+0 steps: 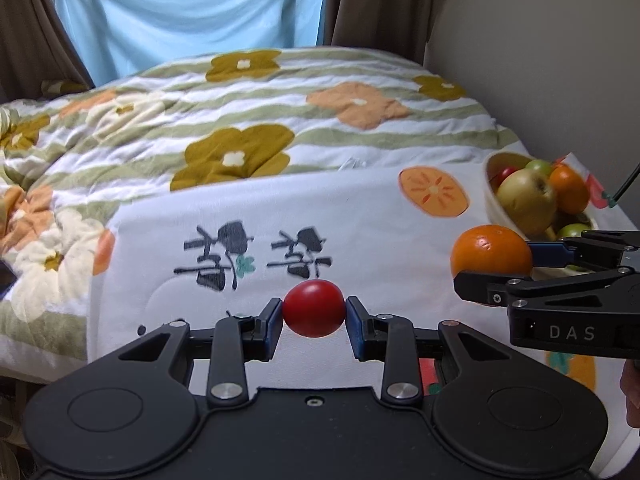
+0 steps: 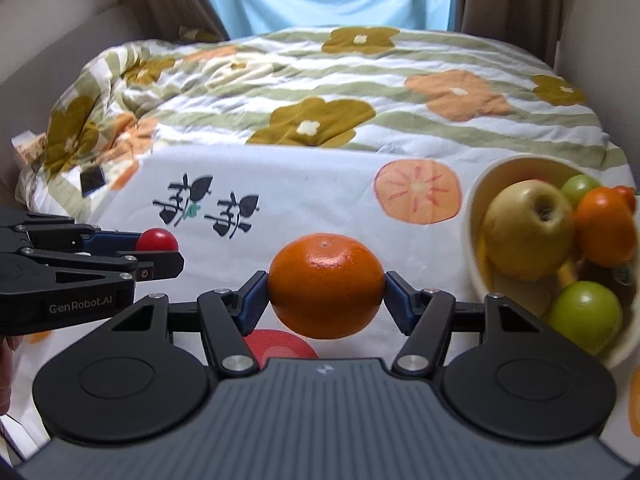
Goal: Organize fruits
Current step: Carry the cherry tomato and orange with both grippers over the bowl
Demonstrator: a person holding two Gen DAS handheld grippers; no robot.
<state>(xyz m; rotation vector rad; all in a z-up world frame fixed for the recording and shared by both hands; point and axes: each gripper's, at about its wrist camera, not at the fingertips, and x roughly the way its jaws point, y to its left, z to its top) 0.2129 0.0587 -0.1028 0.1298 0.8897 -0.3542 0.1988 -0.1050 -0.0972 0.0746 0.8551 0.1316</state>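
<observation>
My left gripper (image 1: 314, 312) is shut on a small red tomato (image 1: 314, 308) and holds it above the white printed cloth (image 1: 360, 216). My right gripper (image 2: 326, 286) is shut on an orange (image 2: 326, 286) and holds it above the same cloth. In the left wrist view the right gripper (image 1: 496, 268) with the orange (image 1: 490, 250) is at the right. In the right wrist view the left gripper (image 2: 160, 250) with the tomato (image 2: 157, 240) is at the left. A cream bowl (image 2: 476, 208) at the right holds a yellow-green apple (image 2: 528, 228), an orange fruit (image 2: 604, 226) and green fruits (image 2: 584, 316).
A flowered quilt (image 1: 240, 120) covers the bed behind the cloth. A blue curtain (image 1: 192, 8) hangs at the back, with a wall (image 1: 540, 40) on the right. A small dark object (image 2: 93, 179) lies on the quilt at the left.
</observation>
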